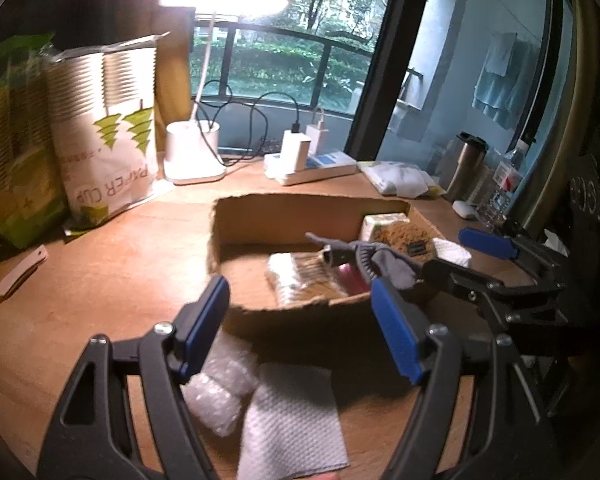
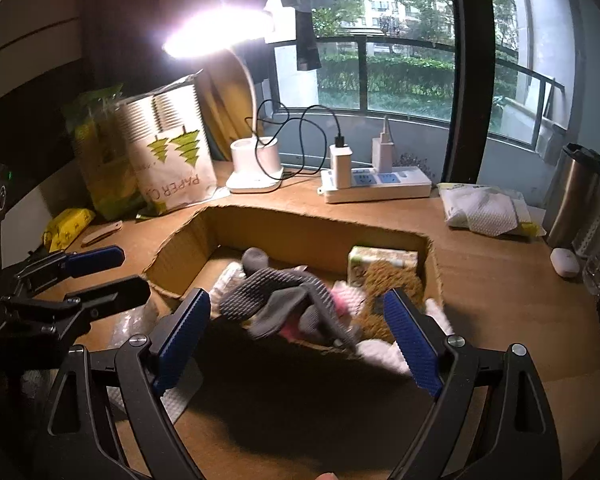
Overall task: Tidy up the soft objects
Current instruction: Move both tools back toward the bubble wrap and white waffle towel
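Note:
A shallow cardboard box [image 1: 236,220] [image 2: 300,224] sits mid-table. A grey sock [image 2: 284,300] is blurred in the air over the box, between the open fingers of my right gripper [image 2: 300,332]; it also shows in the left wrist view [image 1: 380,258]. In the box lie a tissue pack [image 2: 380,260], a brown scrubby pad [image 2: 396,280], a pink item [image 2: 344,296] and a clear wrapped bundle [image 1: 300,276]. My left gripper [image 1: 300,332] is open and empty above a white paper towel [image 1: 296,416] and bubble wrap [image 1: 220,384], both on the table in front of the box.
A lit desk lamp [image 2: 256,168], a power strip with chargers [image 2: 376,184] and bags of paper cups [image 2: 168,152] stand at the back. A steel mug [image 2: 576,192], white masks [image 2: 484,208] and an earbud case [image 2: 564,262] lie right. A folding knife [image 1: 20,272] lies left.

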Tool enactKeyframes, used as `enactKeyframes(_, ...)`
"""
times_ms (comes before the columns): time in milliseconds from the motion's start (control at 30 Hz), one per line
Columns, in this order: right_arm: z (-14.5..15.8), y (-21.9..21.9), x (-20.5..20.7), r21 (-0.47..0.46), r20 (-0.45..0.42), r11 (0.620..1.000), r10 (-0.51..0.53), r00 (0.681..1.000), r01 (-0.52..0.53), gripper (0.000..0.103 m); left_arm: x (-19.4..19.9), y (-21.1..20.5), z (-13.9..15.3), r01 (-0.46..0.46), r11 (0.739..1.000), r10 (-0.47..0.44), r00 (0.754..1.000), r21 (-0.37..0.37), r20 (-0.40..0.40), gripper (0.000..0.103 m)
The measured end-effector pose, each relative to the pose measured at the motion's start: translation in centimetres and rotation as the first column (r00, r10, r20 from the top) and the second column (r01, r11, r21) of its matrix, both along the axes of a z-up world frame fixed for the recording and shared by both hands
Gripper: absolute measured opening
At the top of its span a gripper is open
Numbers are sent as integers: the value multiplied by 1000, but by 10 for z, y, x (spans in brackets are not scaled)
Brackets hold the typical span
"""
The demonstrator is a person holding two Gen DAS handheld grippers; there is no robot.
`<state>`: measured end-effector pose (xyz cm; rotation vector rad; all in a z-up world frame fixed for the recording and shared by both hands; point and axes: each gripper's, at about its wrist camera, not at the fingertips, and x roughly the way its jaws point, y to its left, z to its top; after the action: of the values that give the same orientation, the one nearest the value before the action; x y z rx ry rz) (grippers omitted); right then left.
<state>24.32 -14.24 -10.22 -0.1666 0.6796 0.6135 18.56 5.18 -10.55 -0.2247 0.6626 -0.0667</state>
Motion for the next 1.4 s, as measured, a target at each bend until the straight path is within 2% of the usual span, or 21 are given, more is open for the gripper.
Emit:
enactKeyframes(800, -46, 61, -46, -71, -93, 992, 100, 991, -107, 90, -51, 54, -36, -99, 994, 98, 995, -35, -35, 75)
enactKeyframes(1400, -88, 110, -62, -161, -173, 959, 206, 963, -234, 89, -68, 85, -60, -169, 984, 165, 983, -57, -80, 75)
